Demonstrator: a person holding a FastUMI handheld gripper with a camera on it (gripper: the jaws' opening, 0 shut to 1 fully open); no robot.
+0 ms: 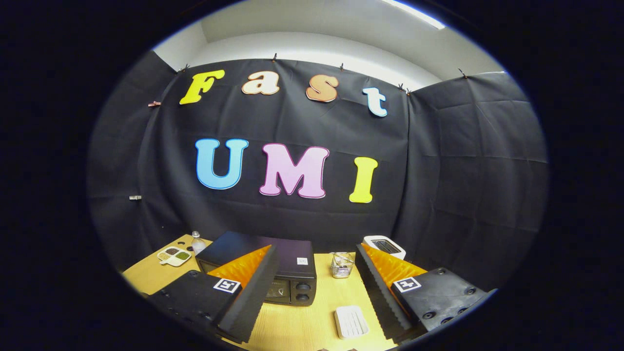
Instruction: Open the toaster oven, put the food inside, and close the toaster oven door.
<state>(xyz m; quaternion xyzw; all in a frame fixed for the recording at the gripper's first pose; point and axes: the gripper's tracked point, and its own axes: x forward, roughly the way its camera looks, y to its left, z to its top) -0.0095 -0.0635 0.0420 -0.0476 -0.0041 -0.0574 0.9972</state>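
Tabletop (292, 326): toaster oven (263, 265) beyond spread-fingered gripper (317, 287)

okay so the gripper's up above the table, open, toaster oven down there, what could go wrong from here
1. The gripper hangs open, high above the wooden table, and the toaster oven sits partly behind its left finger; its door handle is hidden, so the descent could miss.
2. The wire basket stands close beside the oven; a wide approach might knock it.
3. The white ridged dish lies between the fingers and could get bumped.

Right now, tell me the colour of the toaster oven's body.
Black, seen in the gripper view: the toaster oven sits on the table just ahead of the open tool.
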